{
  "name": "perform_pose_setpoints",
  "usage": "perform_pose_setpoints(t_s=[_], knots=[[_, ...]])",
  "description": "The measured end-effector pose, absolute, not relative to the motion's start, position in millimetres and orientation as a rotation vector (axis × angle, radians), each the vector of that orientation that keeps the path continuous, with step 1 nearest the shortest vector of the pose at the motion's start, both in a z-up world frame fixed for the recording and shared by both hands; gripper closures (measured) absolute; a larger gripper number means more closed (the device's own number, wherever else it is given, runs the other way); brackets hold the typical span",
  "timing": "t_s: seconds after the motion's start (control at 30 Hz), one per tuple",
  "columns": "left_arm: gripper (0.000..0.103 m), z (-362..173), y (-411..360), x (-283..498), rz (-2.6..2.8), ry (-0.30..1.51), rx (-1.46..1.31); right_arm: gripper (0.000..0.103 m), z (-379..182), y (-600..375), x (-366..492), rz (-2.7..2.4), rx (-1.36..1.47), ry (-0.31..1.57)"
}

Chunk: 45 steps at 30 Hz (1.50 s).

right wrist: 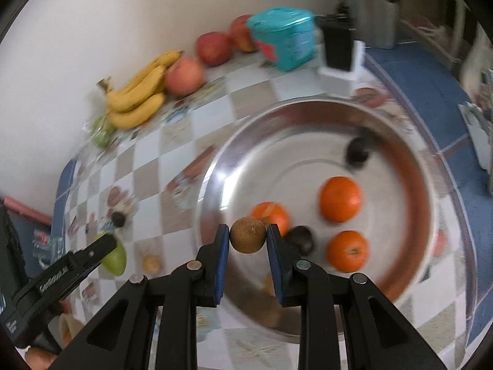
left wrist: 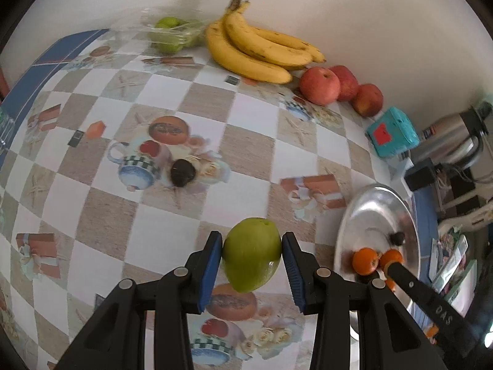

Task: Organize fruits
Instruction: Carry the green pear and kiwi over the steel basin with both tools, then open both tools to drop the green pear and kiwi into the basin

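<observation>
My left gripper (left wrist: 251,257) is shut on a green pear-like fruit (left wrist: 251,252) and holds it above the checked tablecloth, left of the steel tray (left wrist: 369,209). My right gripper (right wrist: 248,240) is shut on a small round brown fruit (right wrist: 248,235) above the near rim of the steel tray (right wrist: 308,123). Three oranges (right wrist: 340,199) and two dark fruits (right wrist: 300,240) lie in the tray. Another dark fruit (left wrist: 182,172) lies on the cloth. The left gripper with the green fruit (right wrist: 117,257) also shows in the right wrist view.
Along the wall lie bananas (left wrist: 258,49), three red apples (left wrist: 320,85) and green fruits in a clear bag (left wrist: 171,34). A teal box (left wrist: 393,132), a black box (right wrist: 337,46) and a steel flask (left wrist: 453,138) stand at the table's right end.
</observation>
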<state>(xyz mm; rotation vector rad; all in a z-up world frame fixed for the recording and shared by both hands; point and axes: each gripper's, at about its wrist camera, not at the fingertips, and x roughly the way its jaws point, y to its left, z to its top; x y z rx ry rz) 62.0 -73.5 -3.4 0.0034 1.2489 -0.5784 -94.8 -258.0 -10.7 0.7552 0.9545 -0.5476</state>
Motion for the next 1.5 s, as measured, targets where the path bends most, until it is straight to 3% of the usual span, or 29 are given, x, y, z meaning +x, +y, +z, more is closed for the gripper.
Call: perform_pose_setpoints(t_s=[0.63, 1.37, 1.5], knots=[[0.061, 1.4, -150.7, -14.6, -0.843, 1.141, 0.182, 0.077, -20.4, -311.8, -162.7, -0.828, 0.844, 0.904], [0.062, -4.5, -159.2, -19.2, -0.865, 1.116, 0.193, 0.077, -38.2, -313.4, -157.8, -0.836, 0.867, 0.967], [0.062, -4.8, -157.8, -17.1, -0.851, 1.125, 0.192, 0.067, -36.0, -312.7, -156.1, -0.839, 0.851, 0.971]])
